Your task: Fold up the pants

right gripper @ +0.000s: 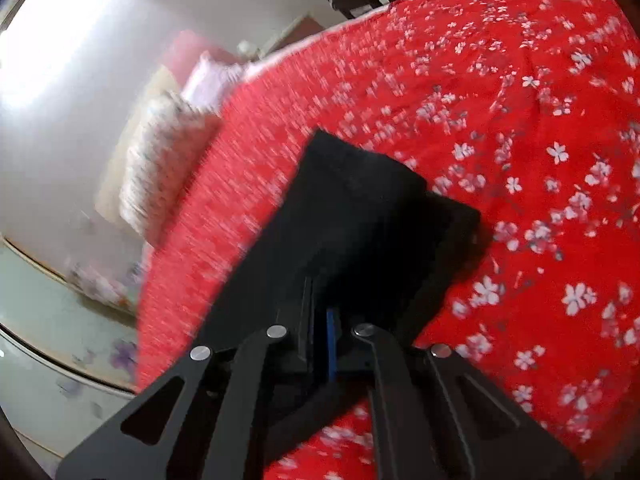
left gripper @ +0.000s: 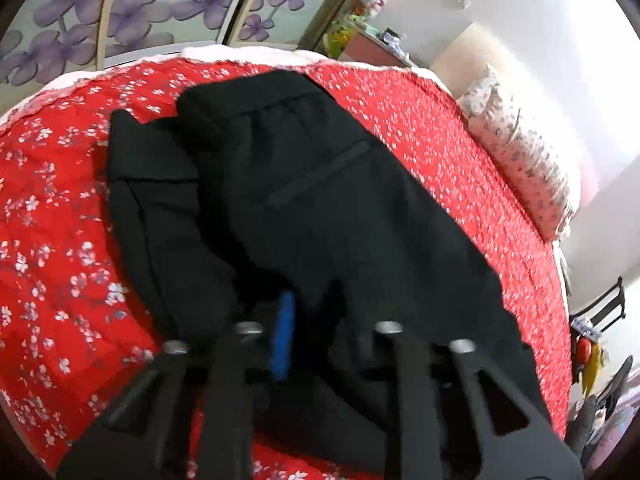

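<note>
Black pants lie on a red floral bedspread, waistband at the far end with a welt pocket showing, one part doubled over at the left. My left gripper sits at the near edge of the pants, its jaws close together with black cloth between them; a blue pad shows. In the right wrist view the pants hang from my right gripper, which is shut on a stacked edge of the cloth, above the bedspread.
A floral pillow lies at the bed's right edge, also in the right wrist view. A wardrobe with purple flower panels stands behind the bed. A dark chair with clutter stands beside the bed.
</note>
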The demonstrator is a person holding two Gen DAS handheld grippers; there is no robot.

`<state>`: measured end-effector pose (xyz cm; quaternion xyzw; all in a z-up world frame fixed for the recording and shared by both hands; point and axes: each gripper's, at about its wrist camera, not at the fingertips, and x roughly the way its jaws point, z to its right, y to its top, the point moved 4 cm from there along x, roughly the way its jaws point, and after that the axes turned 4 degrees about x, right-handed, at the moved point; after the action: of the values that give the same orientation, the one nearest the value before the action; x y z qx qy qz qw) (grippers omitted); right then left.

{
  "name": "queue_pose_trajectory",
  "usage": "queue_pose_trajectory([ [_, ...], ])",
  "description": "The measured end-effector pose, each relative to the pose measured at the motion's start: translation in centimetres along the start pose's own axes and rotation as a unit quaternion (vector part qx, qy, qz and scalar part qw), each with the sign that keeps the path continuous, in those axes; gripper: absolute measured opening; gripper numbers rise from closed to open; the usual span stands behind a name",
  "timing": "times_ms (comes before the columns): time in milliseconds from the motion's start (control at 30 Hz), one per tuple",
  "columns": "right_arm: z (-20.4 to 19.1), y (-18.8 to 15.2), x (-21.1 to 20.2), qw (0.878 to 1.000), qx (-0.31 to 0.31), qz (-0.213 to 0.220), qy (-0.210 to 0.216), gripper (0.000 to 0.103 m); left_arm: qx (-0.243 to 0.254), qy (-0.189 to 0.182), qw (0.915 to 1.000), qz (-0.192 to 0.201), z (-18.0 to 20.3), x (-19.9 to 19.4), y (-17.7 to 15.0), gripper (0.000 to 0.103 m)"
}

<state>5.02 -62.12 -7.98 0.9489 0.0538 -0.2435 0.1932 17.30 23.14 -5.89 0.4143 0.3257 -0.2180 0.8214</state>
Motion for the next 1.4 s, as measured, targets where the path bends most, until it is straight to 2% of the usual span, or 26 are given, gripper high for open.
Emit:
queue_pose_trajectory([
  [67,-1.2,0.4,-1.5,0.999,-0.013,0.026,0.030,0.004,0.001,-0.016,0.9998,0.012,-0.2,-1.1,0.3,0.005],
  [167,-1.5,0.2,-2.2,0.999,-0.030,0.043,0.006,0.004,0.016,-0.025,0.9994,0.019,-0.3,-2.2,0.1,0.005],
  [233,-0.2,0.2,-1.9,1.000,0.002,0.030,-0.004,0.004,0.020,-0.023,0.9994,0.017,-0.6,-2.1,-0.4,0.004],
  [333,1.1,0.3,-2.4,0.998,0.053,0.021,0.027,0.004,0.015,-0.034,0.9989,0.027,-1.2,-2.5,-1.0,0.004],
  [433,0.5,0.6,-3.2,0.998,0.039,0.040,0.034,0.004,0.017,-0.045,0.9980,0.042,-1.3,-3.2,-1.5,0.004],
  [533,1.1,0.9,-3.6,0.994,0.067,0.050,0.063,0.004,0.016,-0.050,0.9969,0.058,-1.6,-3.9,-2.4,0.004],
  [633,1.4,1.2,-4.4,0.994,0.063,0.068,0.063,0.004,0.010,-0.053,0.9951,0.082,-1.9,-4.7,-3.9,0.004],
  [700,1.2,1.2,-4.1,0.996,0.051,0.067,0.043,0.004,0.027,-0.036,0.9953,0.085,-1.6,-4.5,-4.4,0.004],
  [833,3.4,0.6,-1.5,0.997,0.053,0.013,-0.061,0.004,0.035,-0.016,0.9971,0.065,-1.7,-3.0,-4.9,0.009],
  [867,3.8,0.6,-1.4,0.996,0.058,0.010,-0.060,0.004,0.045,-0.009,0.9967,0.067,-1.3,-3.2,-4.8,0.010],
  [933,3.6,0.7,-1.8,0.996,0.060,-0.004,-0.071,0.007,0.061,-0.002,0.9955,0.072,-0.7,-3.9,-5.0,0.019],
  [967,3.5,0.7,-1.9,0.996,0.057,-0.010,-0.074,0.012,0.070,0.001,0.9945,0.077,-0.4,-4.3,-5.1,0.034],
  [1000,3.5,0.7,-2.4,0.996,0.057,-0.012,-0.074,0.014,0.084,0.012,0.9923,0.091,0.1,-5.2,-5.3,0.057],
  [1033,3.5,0.7,-3.0,0.995,0.062,-0.009,-0.072,0.020,0.093,0.026,0.9898,0.105,0.4,-6.0,-5.6,0.066],
  [1067,3.7,0.8,-3.7,0.995,0.068,-0.004,-0.071,0.030,0.101,0.032,0.9868,0.123,0.7,-6.9,-5.8,0.076],
  [1100,3.9,0.8,-4.4,0.995,0.072,0.003,-0.074,0.039,0.112,0.027,0.9824,0.147,1.3,-8.1,-6.1,0.078],
  [1133,3.8,1.1,-5.3,0.995,0.075,0.022,-0.065,0.055,0.121,0.023,0.9785,0.165,1.9,-8.9,-6.5,0.080],
  [1167,3.8,1.4,-6.2,0.995,0.075,0.040,-0.058,0.060,0.128,0.022,0.9746,0.182,2.6,-9.6,-6.8,0.087],
  [1200,3.8,1.6,-6.6,0.994,0.073,0.049,-0.059,0.060,0.132,0.019,0.9722,0.193,3.1,-10.0,-7.1,0.092],
  [1300,4.1,2.2,-7.3,0.993,0.055,0.069,-0.074,0.058,0.144,-0.001,0.9681,0.205,5.0,-10.3,-8.4,0.097],
  [1400,4.5,2.3,-6.2,0.995,0.066,0.051,-0.047,0.055,0.164,-0.016,0.9663,0.198,6.6,-9.3,-9.5,0.099],
])
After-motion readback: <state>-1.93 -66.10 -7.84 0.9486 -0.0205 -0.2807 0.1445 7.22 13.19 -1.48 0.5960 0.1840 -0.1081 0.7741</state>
